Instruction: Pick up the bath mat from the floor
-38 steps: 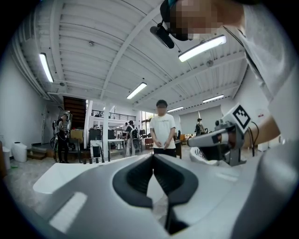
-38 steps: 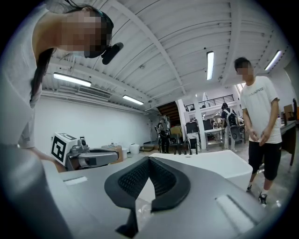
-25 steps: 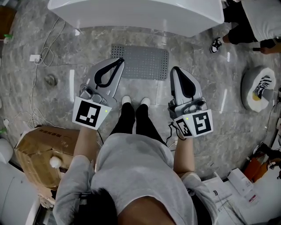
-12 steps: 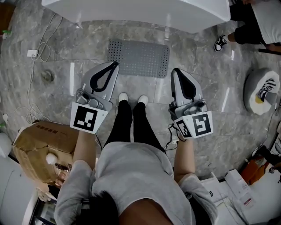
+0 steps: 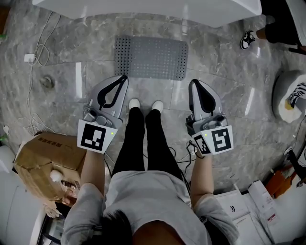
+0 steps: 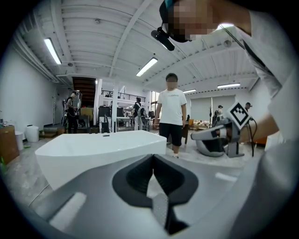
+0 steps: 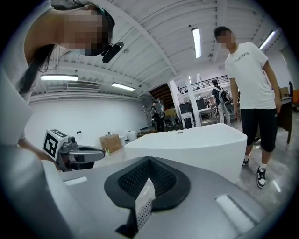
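**Left gripper, bath mat, right gripper: nothing grasped yet**

Left of centre in the head view, the left gripper has its jaws pressed together on nothing. At upper centre the bath mat lies flat on the floor, just below the bathtub and apart from both tools. Right of centre, the right gripper is likewise closed and empty. Each points toward a near corner of the mat, probably to lift it by two ends.

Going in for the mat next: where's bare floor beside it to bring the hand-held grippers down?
Bare floor flanks the bath mat: left, up to the floor drain; right, up to the bystander's shoe. A strip also separates it from the wearer's shoes. Crowded: bathtub beyond its far edge, cardboard box lower left.
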{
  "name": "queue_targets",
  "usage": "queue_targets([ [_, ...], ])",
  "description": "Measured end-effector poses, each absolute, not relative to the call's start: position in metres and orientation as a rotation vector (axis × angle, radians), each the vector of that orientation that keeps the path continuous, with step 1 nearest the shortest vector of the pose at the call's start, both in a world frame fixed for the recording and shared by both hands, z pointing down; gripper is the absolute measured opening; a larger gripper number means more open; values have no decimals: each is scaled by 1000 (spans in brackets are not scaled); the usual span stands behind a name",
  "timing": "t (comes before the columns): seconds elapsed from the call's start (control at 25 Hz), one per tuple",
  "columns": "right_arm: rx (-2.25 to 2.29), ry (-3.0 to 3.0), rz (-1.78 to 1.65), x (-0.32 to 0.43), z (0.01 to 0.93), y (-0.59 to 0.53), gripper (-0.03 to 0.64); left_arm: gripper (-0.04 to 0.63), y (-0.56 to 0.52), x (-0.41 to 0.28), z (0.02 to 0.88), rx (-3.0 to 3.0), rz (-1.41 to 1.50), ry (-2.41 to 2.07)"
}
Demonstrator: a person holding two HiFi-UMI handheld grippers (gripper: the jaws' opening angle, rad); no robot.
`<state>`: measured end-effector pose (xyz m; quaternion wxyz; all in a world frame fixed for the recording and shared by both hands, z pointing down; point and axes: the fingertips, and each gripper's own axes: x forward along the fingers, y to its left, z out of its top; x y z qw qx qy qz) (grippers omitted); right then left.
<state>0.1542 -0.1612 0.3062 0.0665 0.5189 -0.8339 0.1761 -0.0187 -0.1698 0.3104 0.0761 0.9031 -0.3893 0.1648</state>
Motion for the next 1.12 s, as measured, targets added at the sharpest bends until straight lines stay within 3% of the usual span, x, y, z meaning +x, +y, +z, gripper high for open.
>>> queue_targets([
  [1.12,1638,-2417,512,170,634,-151,25,2,-174,-57,641,2723,587,-1209],
])
